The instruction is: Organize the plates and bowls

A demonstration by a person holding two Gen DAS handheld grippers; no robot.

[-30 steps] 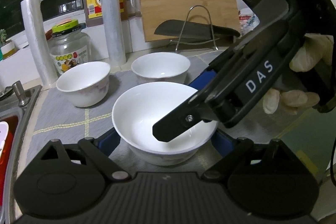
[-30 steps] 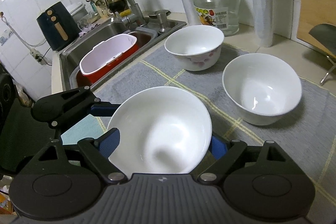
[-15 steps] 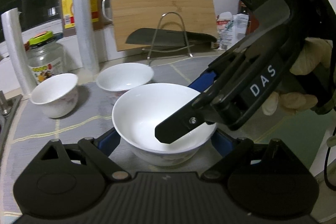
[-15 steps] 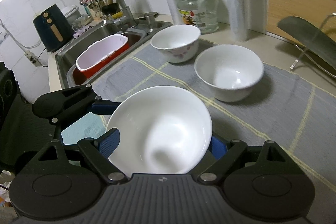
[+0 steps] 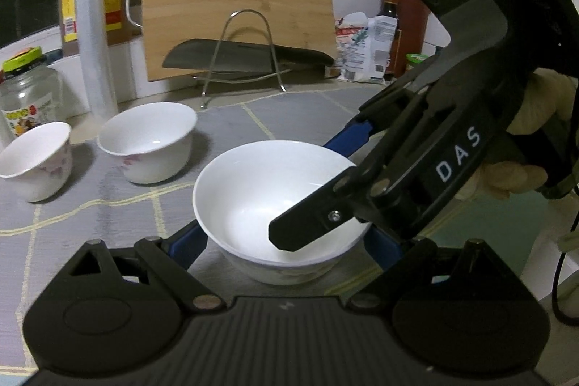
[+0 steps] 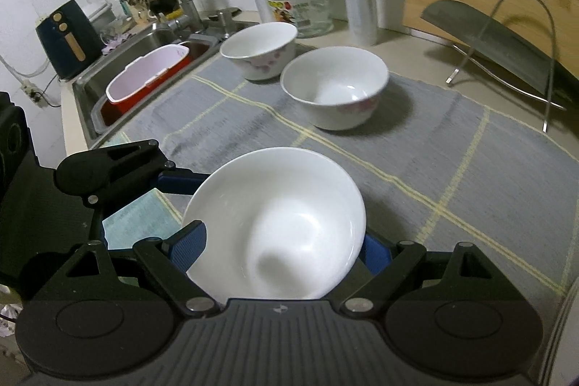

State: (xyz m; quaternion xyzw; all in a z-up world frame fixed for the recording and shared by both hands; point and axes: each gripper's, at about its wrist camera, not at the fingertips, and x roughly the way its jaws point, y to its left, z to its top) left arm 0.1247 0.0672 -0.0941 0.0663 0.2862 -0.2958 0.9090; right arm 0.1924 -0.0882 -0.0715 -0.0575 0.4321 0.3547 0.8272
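Both grippers grip the same white bowl [image 5: 275, 205] from opposite sides. Left gripper [image 5: 286, 241]: blue pads pressed on the bowl's outer wall, left & right, jaws closed on it about halfway. Right gripper [image 6: 275, 252]: same, blue pads [image 6: 188, 245] tight on the wall, bowl tipped a bit toward its camera. In the left view the right gripper's black finger crosses over the rim, w/ a gloved hand [image 5: 506, 176] behind it.

Bowl sits just above or on the grey checked mat [image 6: 452, 147], near the counter's front edge; can't tell if the base touches. Two more bowls wait further back: a middle bowl [image 6: 334, 85] and a far bowl [image 6: 258, 49], close together, near the glass jar [image 6: 300, 2] & the sink [image 6: 87, 85]. Probably the held one gets nested into one of those.

Risks: two grips on one smooth glazed wall. If the hands drift apart or twist differently, the bowl may slip out or pivot. It's near the edge, so a drop could go off the counter. Lowering it tilted into another bowl could chip the rims. The knife rack [image 5: 246, 56] to the right is close enough to snag on a wide swing.

Hidden: bowl's base & near wall are behind the gripper bodies; pad contact on the far side is only partly seen. No plates in view.
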